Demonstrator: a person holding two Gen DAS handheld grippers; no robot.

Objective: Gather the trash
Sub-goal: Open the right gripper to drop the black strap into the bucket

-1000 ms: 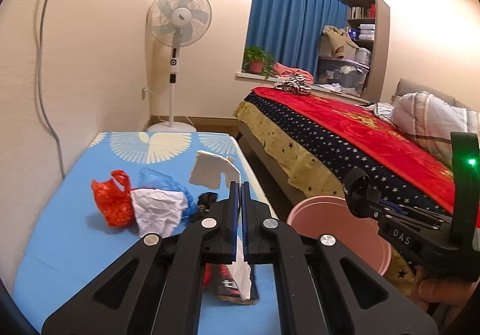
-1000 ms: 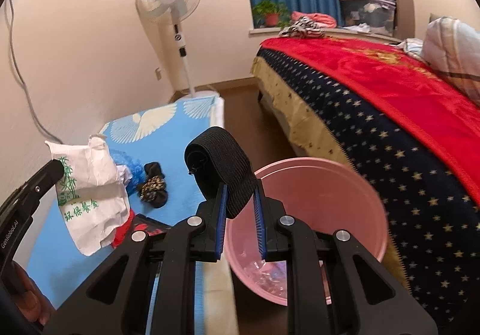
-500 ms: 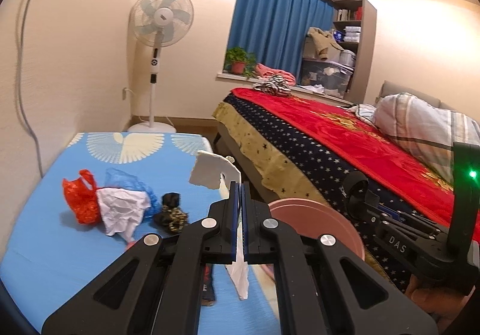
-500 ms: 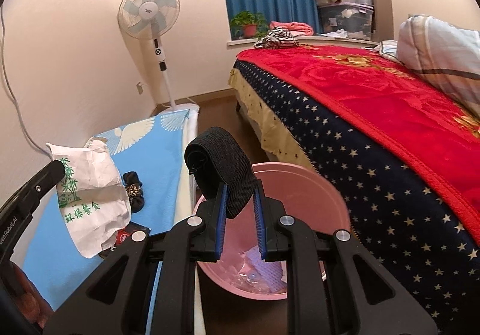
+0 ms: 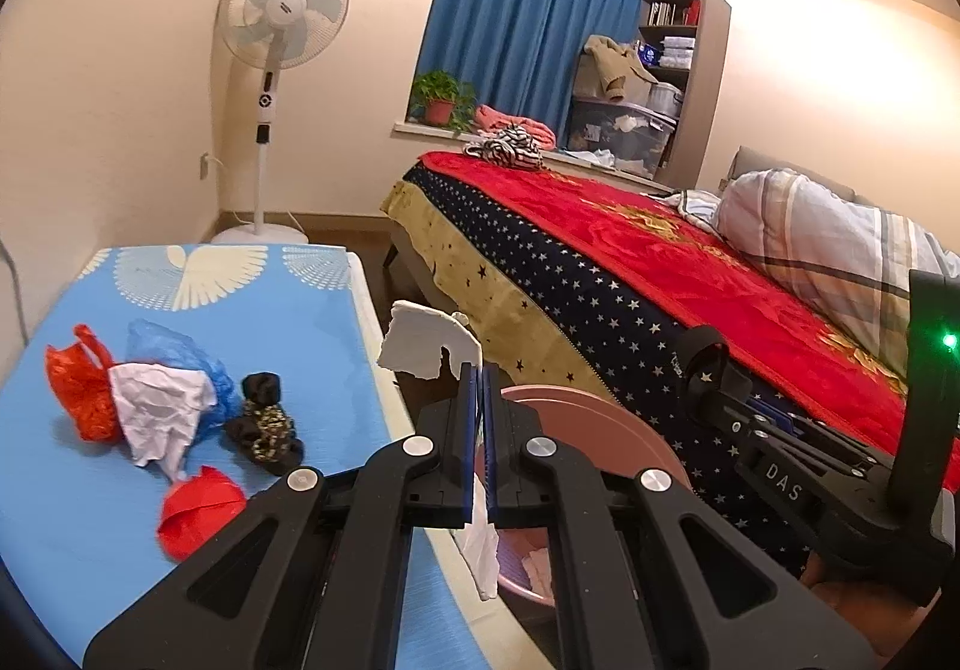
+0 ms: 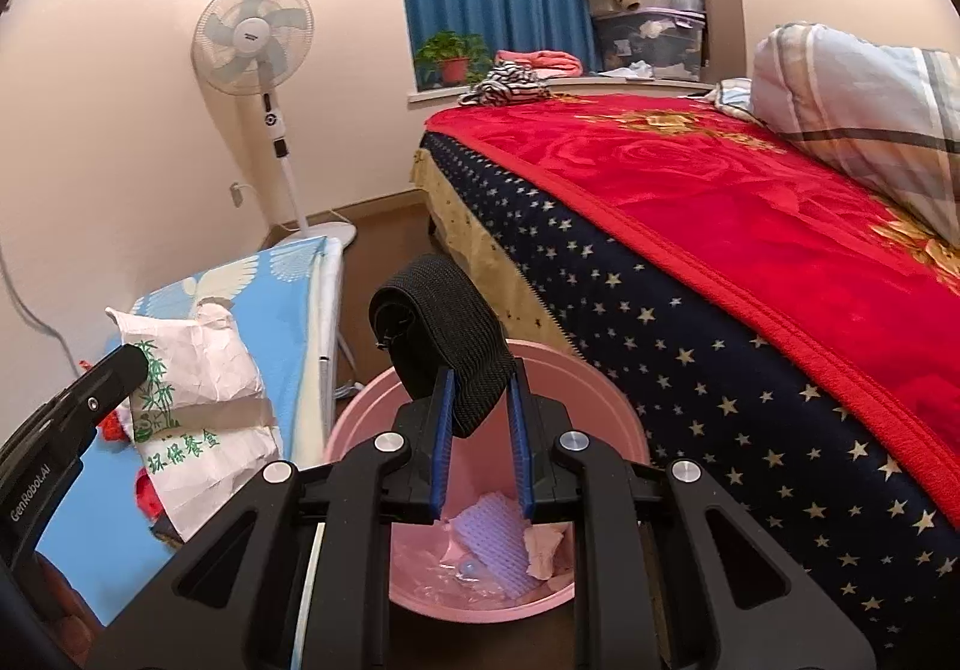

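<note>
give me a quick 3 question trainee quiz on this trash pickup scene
1. True or false: the right gripper holds a black elastic band.
2. What does the left gripper hold: A) orange plastic bag, B) white crumpled paper bag, C) black sock?
3. Fill in: the round pink plastic bin stands on the floor between the blue-covered table and the ____.

Key: 1 true; 2 B; 3 bed
</note>
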